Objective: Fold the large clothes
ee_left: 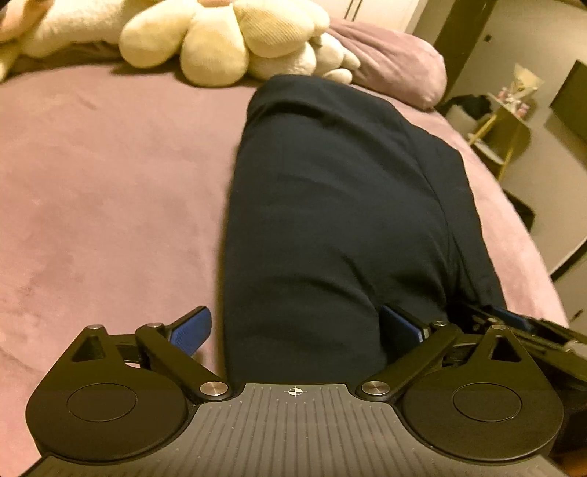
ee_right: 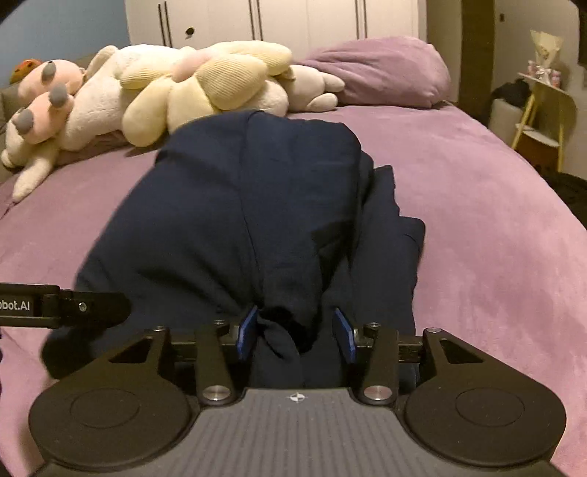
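Looking across a mauve bed (ee_left: 110, 183), with plush toys (ee_left: 220, 40) piling up at 11 o'clock and a pillow (ee_left: 396, 62) leaning at 1 o'clock in the left wrist view. Seeing white wardrobe doors (ee_right: 293, 18) standing behind at 12 o'clock in the right wrist view, and a yellow chair (ee_right: 543, 110) sitting beside the bed at 2 o'clock.

Lying lengthwise down the middle of the bed: a navy garment (ee_left: 330, 220), folded into a long band, running from the toys at 12 o'clock back to both tools at 6 o'clock, with a looser layer spilling out at 3 o'clock in the right wrist view.

Holding the left tool (ee_left: 295, 328) spread wide, released, straddling the near end of the garment without pinching it. Keeping the right tool (ee_right: 296, 334) half parted just beside it, with a bunched fold sitting loosely between its blue pads (ee_right: 247, 332), brushing the 9 o'clock pad and not clamped.
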Available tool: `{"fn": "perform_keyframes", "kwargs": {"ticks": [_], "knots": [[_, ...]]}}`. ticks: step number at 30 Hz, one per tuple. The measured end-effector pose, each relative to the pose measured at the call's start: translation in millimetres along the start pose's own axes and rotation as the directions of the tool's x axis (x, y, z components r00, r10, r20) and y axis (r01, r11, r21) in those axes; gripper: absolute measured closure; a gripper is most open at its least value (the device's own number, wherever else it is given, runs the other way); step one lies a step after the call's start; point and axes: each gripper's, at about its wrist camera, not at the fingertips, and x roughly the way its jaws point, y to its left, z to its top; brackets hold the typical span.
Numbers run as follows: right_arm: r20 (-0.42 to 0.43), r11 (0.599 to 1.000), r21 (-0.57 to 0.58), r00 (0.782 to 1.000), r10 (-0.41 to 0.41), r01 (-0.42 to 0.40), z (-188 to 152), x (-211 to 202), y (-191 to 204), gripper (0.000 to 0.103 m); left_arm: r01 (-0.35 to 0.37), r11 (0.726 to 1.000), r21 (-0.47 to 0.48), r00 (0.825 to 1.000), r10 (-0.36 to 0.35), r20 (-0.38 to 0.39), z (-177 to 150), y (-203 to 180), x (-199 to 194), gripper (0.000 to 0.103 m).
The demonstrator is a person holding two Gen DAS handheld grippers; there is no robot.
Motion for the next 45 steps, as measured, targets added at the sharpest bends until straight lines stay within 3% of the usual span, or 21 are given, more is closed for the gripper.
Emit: {"fn": "perform_keyframes", "kwargs": {"ticks": [3, 4, 8, 10, 14, 22, 45], "knots": [[-0.024, 0.999, 0.035, 1.000, -0.012, 0.012, 8, -5, 0, 0.051, -0.028, 0.999, 0.032, 1.000, 0.028, -0.004, -6, -5, -24, 0.001], [-0.030, 0.999, 0.044, 0.999, -0.025, 0.026, 9, -14, 0, 0.044, -0.041, 0.998, 0.037, 0.999, 0.041, -0.002, -10, -6, -31, 0.000], [-0.065, 0.993, 0.066, 0.993, -0.098, 0.102, -3, -58, 10, 0.035, -0.089, 0.993, 0.077, 0.996, 0.089, 0.003, -28, -15, -58, 0.000], [-0.104, 0.989, 0.069, 0.987, -0.123, 0.130, -16, -74, 17, 0.020, -0.124, 0.984, 0.131, 0.992, 0.125, -0.001, -35, -24, -65, 0.000], [-0.159, 0.987, 0.072, 0.978, -0.133, 0.146, -33, -91, 24, 0.016, -0.168, 0.965, 0.202, 0.986, 0.168, 0.016, -43, -37, -75, 0.000], [-0.199, 0.984, 0.055, 0.967, -0.157, 0.171, -30, -104, 39, 0.002, -0.224, 0.950, 0.217, 0.975, 0.217, 0.052, -44, -43, -90, 0.000], [-0.252, 0.961, 0.099, 0.941, -0.225, 0.257, -23, -104, 44, 0.001, -0.215, 0.955, 0.204, 0.976, 0.215, 0.023, -47, -39, -92, 0.000]]}}
